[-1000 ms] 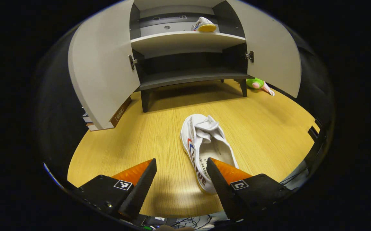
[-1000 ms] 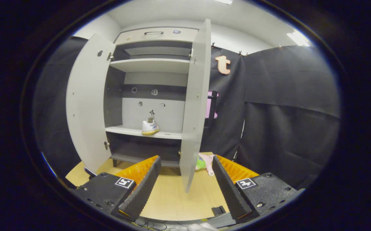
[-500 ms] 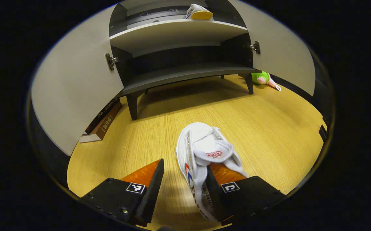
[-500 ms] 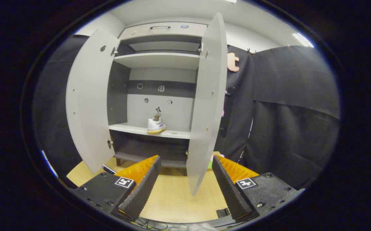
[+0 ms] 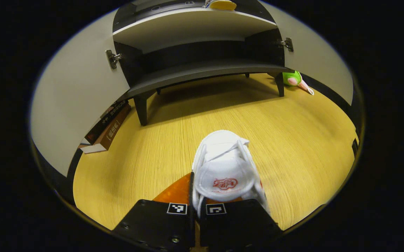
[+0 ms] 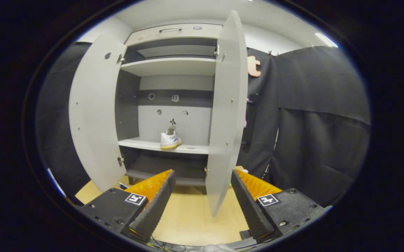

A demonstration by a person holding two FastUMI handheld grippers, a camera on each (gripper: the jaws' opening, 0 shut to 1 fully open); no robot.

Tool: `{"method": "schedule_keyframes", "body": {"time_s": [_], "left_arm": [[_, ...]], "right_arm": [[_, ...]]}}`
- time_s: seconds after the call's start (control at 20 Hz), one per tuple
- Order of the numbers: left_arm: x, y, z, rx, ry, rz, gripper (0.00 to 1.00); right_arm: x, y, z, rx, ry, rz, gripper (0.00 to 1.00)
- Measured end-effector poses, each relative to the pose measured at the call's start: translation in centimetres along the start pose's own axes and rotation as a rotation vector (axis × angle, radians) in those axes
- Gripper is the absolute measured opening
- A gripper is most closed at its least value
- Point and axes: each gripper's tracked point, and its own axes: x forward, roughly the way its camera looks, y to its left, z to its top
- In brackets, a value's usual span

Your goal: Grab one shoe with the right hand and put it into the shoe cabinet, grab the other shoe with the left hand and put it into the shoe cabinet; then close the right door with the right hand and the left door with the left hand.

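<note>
Left gripper [image 5: 195,206] clamped on the white shoe [image 5: 224,171] on the wooden floor [image 5: 292,140].
Its fingers pinch the shoe's heel collar, toe toward 12 o'clock, facing the shoe cabinet [image 5: 195,26]. The right gripper [image 6: 202,199] hangs wide apart, empty; at its 12 o'clock the second shoe [image 6: 170,139] sits on the middle shelf [image 6: 146,144], both doors ajar.

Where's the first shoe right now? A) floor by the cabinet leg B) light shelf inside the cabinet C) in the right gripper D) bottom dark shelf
B: in the right gripper view the shoe sits on the light shelf inside the cabinet, doors open, while the right gripper is open and holds nothing.
</note>
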Motion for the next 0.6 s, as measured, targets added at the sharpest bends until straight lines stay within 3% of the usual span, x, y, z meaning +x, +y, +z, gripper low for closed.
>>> {"method": "schedule_keyframes", "body": {"time_s": [0.05, 0.1, 0.35, 0.4, 0.45, 0.6], "left_arm": [[-0.1, -0.1, -0.2, 0.002, 0.020, -0.006, 0.14], [-0.2, 0.1, 0.1, 0.004, 0.028, -0.005, 0.04], [-3.3, 1.2, 3.4, -0.036, -0.006, 0.006, 0.01], [-4.3, 1.6, 4.8, -0.045, -0.027, 0.010, 0.10], [-5.4, 2.0, 6.3, -0.054, -0.051, 0.015, 0.01], [-8.8, 3.5, 11.4, -0.081, -0.129, 0.042, 0.01]], "right_arm": [[0.1, 0.0, 0.0, -0.004, -0.001, 0.003, 1.00], [0.2, 0.1, 0.1, -0.005, -0.003, 0.006, 1.00], [0.5, 0.6, 1.5, 0.010, -0.038, 0.038, 1.00], [0.6, 0.6, 1.8, 0.013, -0.046, 0.045, 1.00], [0.6, 0.6, 2.2, 0.017, -0.058, 0.050, 1.00], [0.6, 1.1, 3.5, 0.028, -0.091, 0.078, 1.00]]}}
